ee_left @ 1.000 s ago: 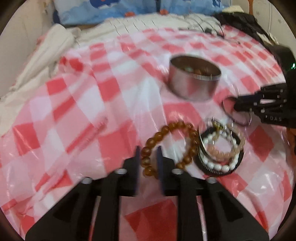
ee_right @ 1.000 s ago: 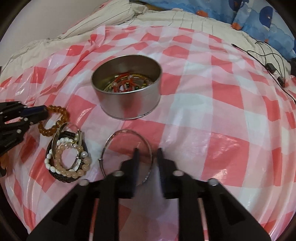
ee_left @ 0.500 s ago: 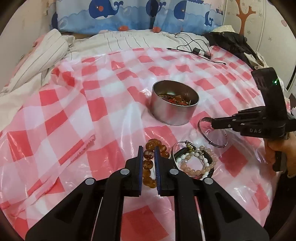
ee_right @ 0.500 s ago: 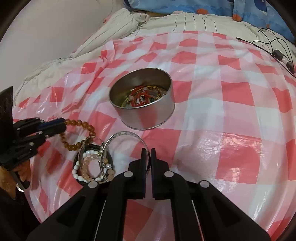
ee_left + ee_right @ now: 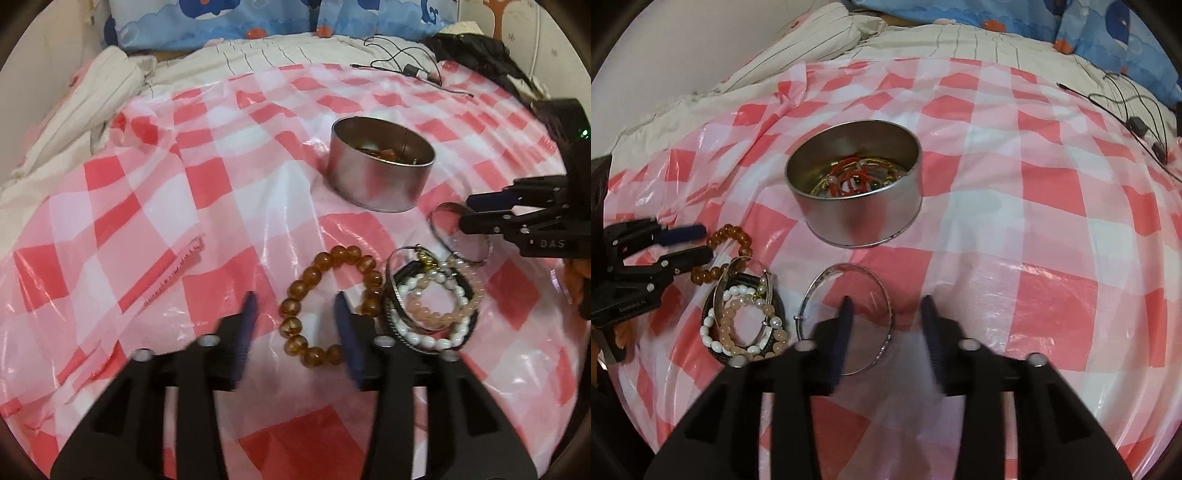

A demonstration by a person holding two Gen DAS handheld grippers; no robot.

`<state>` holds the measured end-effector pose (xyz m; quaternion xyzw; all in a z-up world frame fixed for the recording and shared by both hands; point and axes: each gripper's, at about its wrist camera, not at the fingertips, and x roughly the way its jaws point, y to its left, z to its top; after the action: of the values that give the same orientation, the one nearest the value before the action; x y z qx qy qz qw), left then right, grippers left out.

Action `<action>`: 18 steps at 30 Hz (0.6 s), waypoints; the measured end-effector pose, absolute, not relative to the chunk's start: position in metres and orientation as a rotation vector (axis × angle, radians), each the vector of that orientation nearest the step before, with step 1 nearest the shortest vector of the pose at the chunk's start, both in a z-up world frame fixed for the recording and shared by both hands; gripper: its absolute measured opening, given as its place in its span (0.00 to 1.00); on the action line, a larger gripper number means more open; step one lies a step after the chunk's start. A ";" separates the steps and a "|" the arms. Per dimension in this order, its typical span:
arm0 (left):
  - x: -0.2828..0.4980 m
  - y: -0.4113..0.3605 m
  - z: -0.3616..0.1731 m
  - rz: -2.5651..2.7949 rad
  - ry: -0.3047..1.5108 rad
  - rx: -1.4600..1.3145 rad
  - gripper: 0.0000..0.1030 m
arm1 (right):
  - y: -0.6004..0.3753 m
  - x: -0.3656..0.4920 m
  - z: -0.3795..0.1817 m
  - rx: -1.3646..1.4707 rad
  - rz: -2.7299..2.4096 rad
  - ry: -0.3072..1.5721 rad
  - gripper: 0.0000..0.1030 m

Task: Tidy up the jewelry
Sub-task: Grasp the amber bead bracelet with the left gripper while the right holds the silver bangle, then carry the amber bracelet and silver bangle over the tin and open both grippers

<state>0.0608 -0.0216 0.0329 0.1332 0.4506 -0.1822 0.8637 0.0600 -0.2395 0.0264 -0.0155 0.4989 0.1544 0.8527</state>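
My left gripper point(image 5: 293, 314) opening, empty, straddling amber bead bracelet point(image 5: 328, 306) on the bed | my right gripper point(image 5: 886, 317) opening, empty, over silver bangle point(image 5: 846, 317) before tin point(image 5: 855, 206) | beads light, floppy, slippery: pinch one strand | bangle stiff, thin: grip rim
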 end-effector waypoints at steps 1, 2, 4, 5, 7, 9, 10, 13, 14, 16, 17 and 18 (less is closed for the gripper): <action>0.062 -0.024 0.030 -0.376 0.947 0.308 0.42 | -0.236 0.060 0.023 -0.066 0.317 1.059 0.38; 0.062 -0.027 0.026 -0.375 0.956 0.330 0.42 | -0.233 0.059 0.021 -0.089 0.311 1.062 0.38; 0.062 -0.030 0.023 -0.397 0.978 0.337 0.17 | -0.231 0.059 0.020 -0.093 0.320 1.067 0.32; 0.062 -0.032 0.023 -0.411 0.987 0.336 0.10 | -0.234 0.059 0.020 -0.075 0.326 1.072 0.18; 0.059 -0.036 0.028 -0.428 0.977 0.340 0.10 | -0.241 0.060 0.022 -0.024 0.330 1.069 0.07; 0.058 -0.034 0.037 -0.454 0.959 0.277 0.10 | -0.249 0.061 0.027 0.090 0.380 1.052 0.07; 0.057 -0.032 0.043 -0.461 0.947 0.253 0.10 | -0.255 0.061 0.032 0.157 0.411 1.030 0.07; 0.054 -0.026 0.061 -0.493 0.906 0.166 0.10 | -0.264 0.062 0.038 0.281 0.470 1.004 0.07; 0.053 -0.024 0.066 -0.508 0.893 0.137 0.10 | -0.268 0.063 0.039 0.315 0.484 0.996 0.07; 0.051 -0.023 0.074 -0.523 0.877 0.104 0.10 | -0.275 0.063 0.043 0.389 0.513 0.972 0.07; 0.049 -0.024 0.078 -0.535 0.865 0.081 0.10 | -0.278 0.063 0.045 0.410 0.521 0.962 0.07; 0.050 -0.024 0.081 -0.542 0.855 0.069 0.10 | -0.281 0.063 0.047 0.430 0.525 0.949 0.07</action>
<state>0.0499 -0.0243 0.0807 0.0329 0.4092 -0.2597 0.8741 0.0628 -0.2808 0.0470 0.2029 0.4482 0.2480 0.8345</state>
